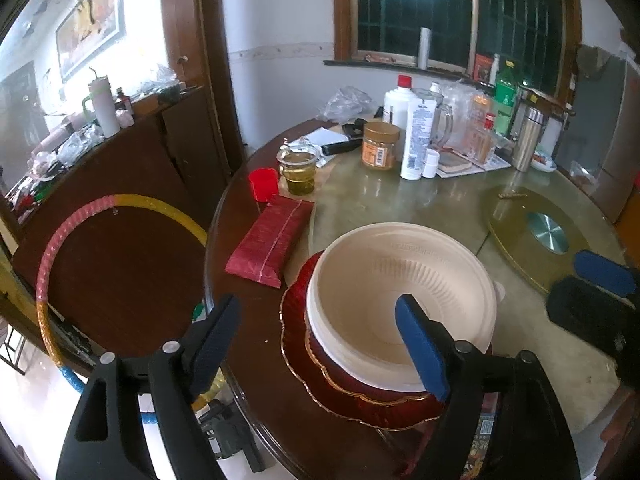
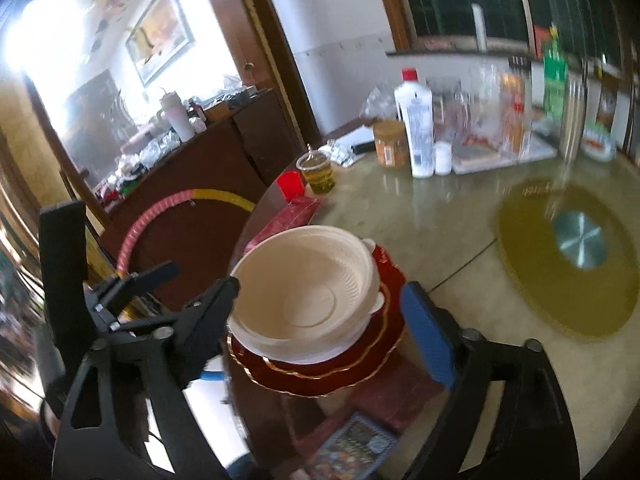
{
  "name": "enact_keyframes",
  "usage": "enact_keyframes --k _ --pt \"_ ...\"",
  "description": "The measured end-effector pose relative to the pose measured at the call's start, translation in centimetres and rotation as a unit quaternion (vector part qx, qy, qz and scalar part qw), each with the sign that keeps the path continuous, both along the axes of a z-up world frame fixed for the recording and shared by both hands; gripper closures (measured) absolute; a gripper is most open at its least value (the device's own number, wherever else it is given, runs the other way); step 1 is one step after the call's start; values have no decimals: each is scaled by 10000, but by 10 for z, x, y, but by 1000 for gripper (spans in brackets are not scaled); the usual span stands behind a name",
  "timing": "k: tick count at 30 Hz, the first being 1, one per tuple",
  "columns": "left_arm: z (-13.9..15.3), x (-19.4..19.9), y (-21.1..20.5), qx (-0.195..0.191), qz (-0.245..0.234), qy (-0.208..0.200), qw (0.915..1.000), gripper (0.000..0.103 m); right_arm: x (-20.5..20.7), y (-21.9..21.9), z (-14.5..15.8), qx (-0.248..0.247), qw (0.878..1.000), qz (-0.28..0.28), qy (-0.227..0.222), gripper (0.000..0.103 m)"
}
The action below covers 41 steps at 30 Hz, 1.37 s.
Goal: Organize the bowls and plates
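Left wrist view shows a stack at the near edge of the round table (image 1: 400, 200): pale cream bowls (image 1: 400, 300) nested together, set on red plates (image 1: 320, 376) with scalloped gilt rims, just beside a red packet (image 1: 272, 236). The left tongs (image 1: 320, 344) are seen standing open, nothing held; one blue pad hangs over the bowl's near rim and the other lies well off to the left over the table edge, and no contact with the rim can be made out. In the right wrist view the right tongs (image 2: 320, 316) are likewise spread wide and empty, the stack lying between and beyond the two pads without being pressed. The bowls are judged to be light, thin-walled disposable ware, probably moulded pulp: somewhat flexible, likely to deform if squeezed hard, and liable to lift as a nested set or to separate unevenly. A hold is best taken on the rolled rim, one pad inside and one outside, with modest pressure. The plates are judged stiffer and heavier, possibly glazed or lacquered and therefore slippery and chippable; they would be better gripped at the overhanging scalloped edge and kept level. Because the stack sits close to the table edge, a sideways nudge could be enough to slide it off.
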<state>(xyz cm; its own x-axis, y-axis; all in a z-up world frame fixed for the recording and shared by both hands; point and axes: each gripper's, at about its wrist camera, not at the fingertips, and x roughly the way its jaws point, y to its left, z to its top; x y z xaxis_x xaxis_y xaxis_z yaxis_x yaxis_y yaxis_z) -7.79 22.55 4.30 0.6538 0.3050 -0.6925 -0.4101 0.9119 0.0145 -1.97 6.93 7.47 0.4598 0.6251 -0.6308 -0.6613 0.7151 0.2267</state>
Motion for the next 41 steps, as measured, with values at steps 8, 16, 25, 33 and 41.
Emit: enact_keyframes --k 8,16,25,33,41 --pt "0 -11 -7 147 189 -176 9996 17 -22 -9 0 -456 9959 371 -685 2" --pt "-4 -13 -7 2 383 -174 9991 17 -31 -15 -15 -918 9900 637 -866 2" --pt "-10 -17 -22 24 223 -131 9997 15 -27 -10 -31 -1195 9865 806 -772 2" --pt "-11 -18 -25 -28 44 -274 9996 0 -24 -9 -33 -1204 9870 766 -734 2" --pt "-10 -20 -24 115 136 -297 9994 0 -23 -4 -32 -1190 9869 821 -721 2"
